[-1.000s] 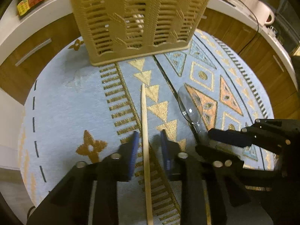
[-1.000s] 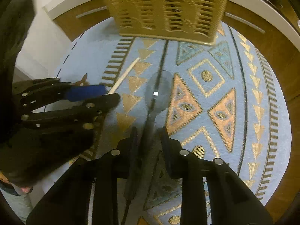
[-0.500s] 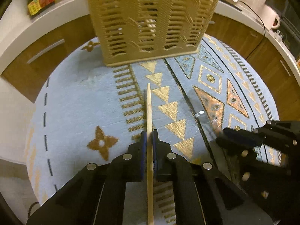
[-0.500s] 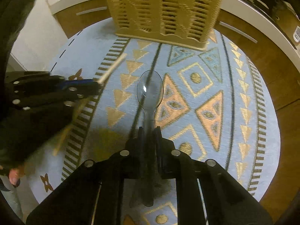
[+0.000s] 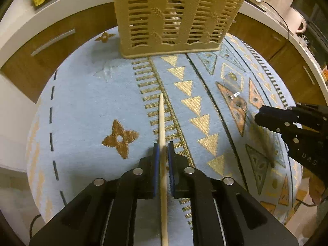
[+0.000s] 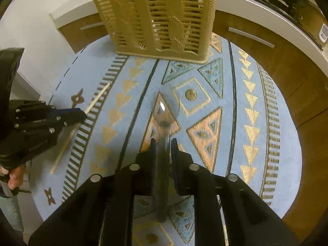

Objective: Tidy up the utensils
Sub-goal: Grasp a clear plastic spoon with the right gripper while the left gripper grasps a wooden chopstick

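Chopstick (image 5: pixel 161 121) and spoon (image 6: pixel 164 112) now lifted.

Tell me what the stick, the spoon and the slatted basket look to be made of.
Stick: pale, matt, thin and tapered, probably wood or bamboo.
Spoon: see-through with a bright glint, the cloth pattern showing through it, likely clear plastic.
Slatted basket: beige, moulded slats with a faint sheen, apparently plastic.

chopstick (image 5: pixel 161 121) end cut off, spoon (image 6: pixel 164 112) blurred
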